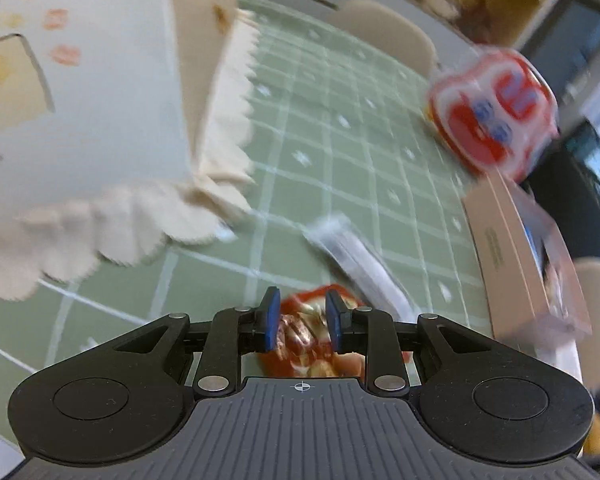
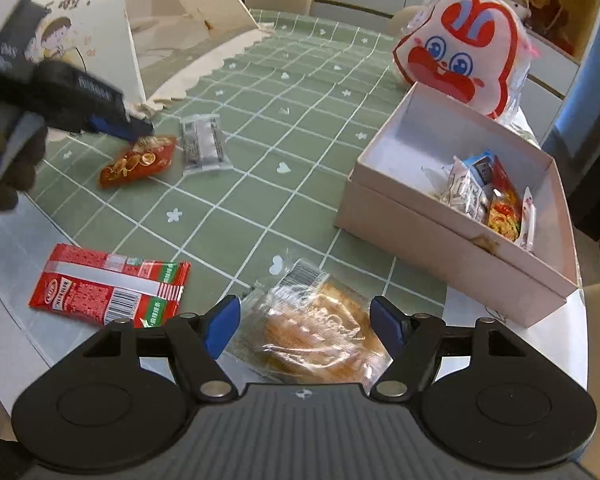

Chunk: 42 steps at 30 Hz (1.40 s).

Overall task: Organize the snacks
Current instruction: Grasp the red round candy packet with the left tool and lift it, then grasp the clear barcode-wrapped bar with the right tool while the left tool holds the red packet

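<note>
The pink box (image 2: pixel 440 236) stands open on the green checked tablecloth (image 2: pixel 300 92), and everything else is placed from it. Inside, against its far right wall, a few small snack packets (image 2: pixel 488 192) are already heaped. Behind the box sits a red-and-white rabbit-face bag (image 2: pixel 460 52). Just beside the box's near left corner lies a clear-wrapped pastry (image 2: pixel 320 332); the right gripper (image 2: pixel 304 326) has its blue pads standing wide on either side of this pastry, and whether they press on the wrapper cannot be told. Further left of the box, near the table edge, a flat red sachet (image 2: pixel 108 284) lies face down. Well to the left of the box, a silver packet (image 2: pixel 202 146) lies just beside a small red snack pack (image 2: pixel 140 162). The left gripper (image 1: pixel 303 322) is down at that red snack pack, jaws narrow, with the pack between the pads; a firm grip cannot be told in the blur
</note>
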{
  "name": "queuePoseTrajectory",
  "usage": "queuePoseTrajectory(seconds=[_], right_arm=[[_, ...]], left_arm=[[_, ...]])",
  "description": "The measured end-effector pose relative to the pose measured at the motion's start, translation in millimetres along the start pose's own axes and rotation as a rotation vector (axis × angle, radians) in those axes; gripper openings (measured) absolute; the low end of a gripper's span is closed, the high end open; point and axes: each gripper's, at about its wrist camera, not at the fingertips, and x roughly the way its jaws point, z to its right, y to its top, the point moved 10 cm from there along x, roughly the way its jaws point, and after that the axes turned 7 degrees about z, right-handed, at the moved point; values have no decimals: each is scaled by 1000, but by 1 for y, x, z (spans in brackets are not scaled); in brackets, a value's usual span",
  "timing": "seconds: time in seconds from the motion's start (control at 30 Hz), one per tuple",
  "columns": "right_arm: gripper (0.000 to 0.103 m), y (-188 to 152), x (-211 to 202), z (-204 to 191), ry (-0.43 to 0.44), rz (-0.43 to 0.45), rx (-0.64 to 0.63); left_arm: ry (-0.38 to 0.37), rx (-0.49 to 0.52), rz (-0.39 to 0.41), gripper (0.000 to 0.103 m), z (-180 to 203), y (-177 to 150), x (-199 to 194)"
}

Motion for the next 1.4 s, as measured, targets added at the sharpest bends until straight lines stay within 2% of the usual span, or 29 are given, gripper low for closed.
queuePoseTrajectory(seconds=[0.13,0.3,0.37,0.43,0.53,0.63,0.77,0.87,1.07,1.27,1.4], right_arm=[[72,13,-3,-2,22,35,28],[72,30,5,-27,125,51,71],[67,39,13,-38,149,58,75],[46,50,25,-45,155,62,68],[37,64,50,-50,140,44,71],[34,63,72,-57,166,0,83],[33,54,83,-59,163,-28,99],[33,51,84,-57,168,-39,104],[33,49,84,-60,163,-27,69],[34,49,83,-60,163,-18,55],[34,53,74,-54,149,15,67]], left_arm=[[-98,12,-77,28,29,-32,-12],[-139,-12,-128,28,35,-59,-26],[-133,-31,-118,28,30,-60,-30],[-118,-63,-91,28,22,-53,-31],[-115,-110,-59,28,13,-42,-31],[-112,-124,-55,28,8,-39,-26],[-144,-150,-51,29,8,-37,-20],[-177,-157,-81,31,11,-39,-10],[-248,-197,-90,32,21,-34,5],[-252,-213,-69,29,34,-23,27],[-240,-173,-60,29,42,-22,29]])
